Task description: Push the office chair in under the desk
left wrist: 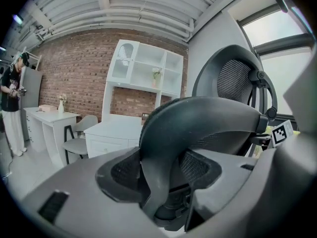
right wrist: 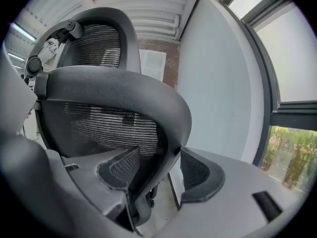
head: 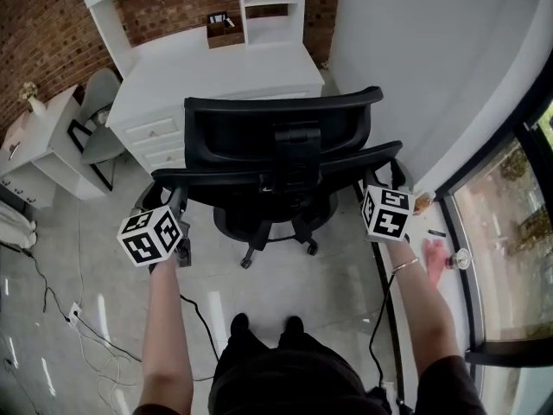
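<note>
Left jaws: the left gripper (left wrist: 161, 171) is clamped on the black rim (left wrist: 198, 118) of the office chair (head: 281, 158). The curved rim fills the gap, and both mesh-faced pads (left wrist: 124, 175) touch it.
Right jaws: the right gripper (right wrist: 158, 157) stands apart around the opposite rim. The rim lies against the pad at 9 o'clock, while a sliver of wall and floor shows between the rim and the pad at 3 o'clock.
Rim in the jaws: in both gripper views it rises from 6 o'clock between the pads and bends over them toward the mesh backrest above.
Grip places, head view: the left gripper is at 8 o'clock of the chair and the right gripper at 4 o'clock, each at an outer end of the backrest.
Office chair: its back is turned to the person, with the headrest at 12 o'clock and the castor base (head: 276, 236) at 6 o'clock on the grey floor (head: 346, 301).
Counter (head: 225, 80): white, with drawers and hutch shelves, at 12 o'clock of the chair. The headrest overlaps its front edge in the head view. Whether the seat is under it cannot be told.
On the counter: a small brown box (head: 225, 31) stands at the back, well apart from the chair.
Around: a grey side chair (head: 99, 119) is at 10 o'clock, a window (head: 510, 223) at 3 o'clock, and cables (head: 199, 318) on the floor at 7 o'clock.
</note>
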`<state>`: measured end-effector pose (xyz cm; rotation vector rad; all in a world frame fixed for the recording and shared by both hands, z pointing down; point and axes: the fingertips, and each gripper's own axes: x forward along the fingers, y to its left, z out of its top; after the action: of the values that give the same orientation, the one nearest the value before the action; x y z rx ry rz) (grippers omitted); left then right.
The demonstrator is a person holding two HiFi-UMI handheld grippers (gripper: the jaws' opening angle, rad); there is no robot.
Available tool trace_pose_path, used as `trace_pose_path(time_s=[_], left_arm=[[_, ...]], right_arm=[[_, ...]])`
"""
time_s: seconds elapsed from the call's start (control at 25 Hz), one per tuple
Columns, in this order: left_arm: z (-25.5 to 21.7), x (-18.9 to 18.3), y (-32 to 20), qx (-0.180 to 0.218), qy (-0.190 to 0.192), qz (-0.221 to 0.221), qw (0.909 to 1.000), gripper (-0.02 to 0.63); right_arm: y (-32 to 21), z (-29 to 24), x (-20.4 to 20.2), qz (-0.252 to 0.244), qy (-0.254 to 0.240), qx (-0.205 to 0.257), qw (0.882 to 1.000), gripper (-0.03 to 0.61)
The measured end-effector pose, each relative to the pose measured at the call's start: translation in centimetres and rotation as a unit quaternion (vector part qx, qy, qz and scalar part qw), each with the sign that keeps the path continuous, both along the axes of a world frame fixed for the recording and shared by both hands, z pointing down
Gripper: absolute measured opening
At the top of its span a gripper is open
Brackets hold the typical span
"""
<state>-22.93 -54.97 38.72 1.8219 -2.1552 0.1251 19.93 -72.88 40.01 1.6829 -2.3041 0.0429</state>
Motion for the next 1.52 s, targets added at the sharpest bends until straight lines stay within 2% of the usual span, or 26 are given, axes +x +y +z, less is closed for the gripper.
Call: trace_pose_path(time_s=[0.36,0.56,0.8,1.04,1.2,1.52], left_arm=[[-0.2,0.3,0.8,-0.004,0.009,0.002,0.9999,0.238],[-0.5,0.3,0.9,-0.003,0.014,0.003,0.9999,0.238],[-0.9,0.2,0.8,-0.001,0.014,0.002,0.9999,0.238],[0.3,1.7,-3.5,-0.016,-0.017,-0.013,0.9997,0.238],[1.0,3.0,-2.1,-0.016,-0.018,-0.009,0.9997,0.238],[3.9,7.4,1.8,-0.035,0.006,0.014,0.9993,0.225]], right_arm=[[-0.2,-0.9,-0.4,-0.008,-0.023,-0.010,1.000,0.253],[-0.2,-1.4,-0.2,0.004,-0.017,-0.010,1.000,0.253],[0.6,-1.7,-0.2,-0.010,0.003,-0.008,1.000,0.253],[-4.8,0.9,0.5,-0.035,-0.022,-0.050,0.998,0.252],[-1.8,2.5,-0.1,-0.057,-0.030,-0.060,0.996,0.227],[6.6,5.2,-2.1,-0.106,-0.031,-0.092,0.990,0.201]])
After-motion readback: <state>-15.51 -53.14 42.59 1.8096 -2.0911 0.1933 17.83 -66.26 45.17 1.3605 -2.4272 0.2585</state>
